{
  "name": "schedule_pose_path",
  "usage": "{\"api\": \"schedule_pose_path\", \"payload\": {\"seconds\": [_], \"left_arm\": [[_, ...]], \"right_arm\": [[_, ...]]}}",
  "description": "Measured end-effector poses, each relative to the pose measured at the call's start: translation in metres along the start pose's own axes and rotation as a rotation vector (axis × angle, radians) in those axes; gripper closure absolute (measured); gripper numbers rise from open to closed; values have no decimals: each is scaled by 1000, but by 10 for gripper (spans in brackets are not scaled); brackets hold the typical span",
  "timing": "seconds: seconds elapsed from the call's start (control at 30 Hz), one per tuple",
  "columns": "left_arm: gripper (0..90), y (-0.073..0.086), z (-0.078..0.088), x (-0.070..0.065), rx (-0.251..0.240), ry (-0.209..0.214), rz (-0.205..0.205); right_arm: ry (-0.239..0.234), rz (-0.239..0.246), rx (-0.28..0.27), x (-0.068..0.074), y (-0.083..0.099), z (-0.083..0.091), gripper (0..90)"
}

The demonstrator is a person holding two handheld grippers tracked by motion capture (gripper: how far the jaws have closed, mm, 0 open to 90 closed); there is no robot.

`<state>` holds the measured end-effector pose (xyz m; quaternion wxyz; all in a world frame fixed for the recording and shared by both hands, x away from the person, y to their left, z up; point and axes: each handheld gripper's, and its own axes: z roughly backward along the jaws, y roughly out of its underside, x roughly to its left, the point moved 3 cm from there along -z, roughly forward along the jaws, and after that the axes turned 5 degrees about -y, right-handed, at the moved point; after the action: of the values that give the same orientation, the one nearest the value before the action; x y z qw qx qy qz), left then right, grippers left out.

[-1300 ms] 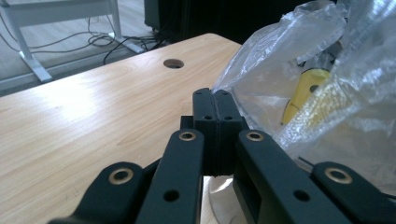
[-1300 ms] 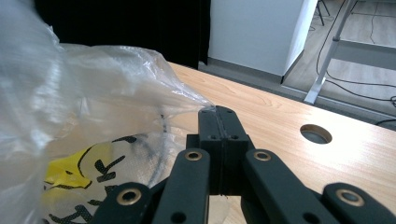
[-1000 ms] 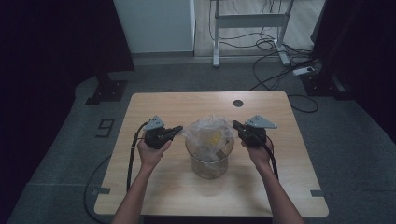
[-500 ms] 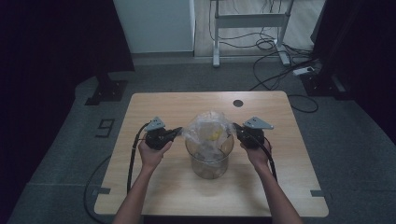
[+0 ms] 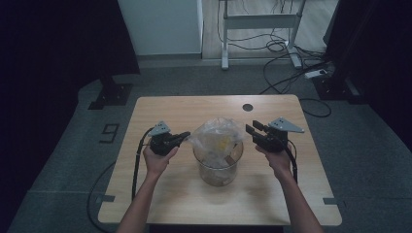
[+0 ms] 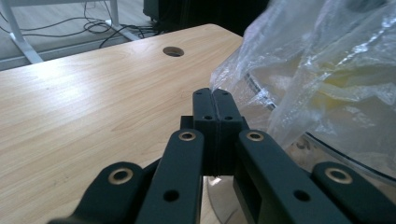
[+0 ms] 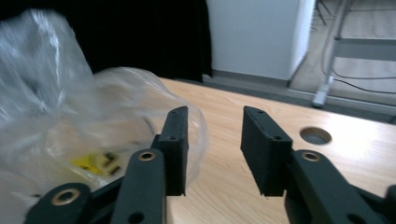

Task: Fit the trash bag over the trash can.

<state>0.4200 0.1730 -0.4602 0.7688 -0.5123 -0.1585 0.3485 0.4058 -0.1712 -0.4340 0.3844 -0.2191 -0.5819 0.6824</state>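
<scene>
The left gripper (image 5: 184,136) pinches the edge of the crinkled clear plastic bag (image 5: 217,137) lining a round glass jar (image 5: 218,167). The right gripper (image 5: 252,130), just opening, stands spread beside it, holding nothing.

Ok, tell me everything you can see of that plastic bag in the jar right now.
The plastic bag is clear, thin, crinkled film, puffed up over the mouth of a glass jar at the middle of the table, its lower part tucked inside. Something yellow shows through it. The left gripper is shut on a fold at the bag's edge. The right gripper, jaws just opened and empty, stands beside the bag; contact there is unclear.
</scene>
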Motion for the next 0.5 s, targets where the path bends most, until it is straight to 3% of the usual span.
{"api": "schedule_pose_path", "payload": {"seconds": [0.27, 0.5], "left_arm": [[900, -2, -2, -4, 1, 5, -8], [900, -4, -1, -5, 0, 5, -10]], "right_arm": [[-96, 3, -42, 14, -29, 22, 513], [-223, 7, -5, 34, -41, 17, 471]]}}
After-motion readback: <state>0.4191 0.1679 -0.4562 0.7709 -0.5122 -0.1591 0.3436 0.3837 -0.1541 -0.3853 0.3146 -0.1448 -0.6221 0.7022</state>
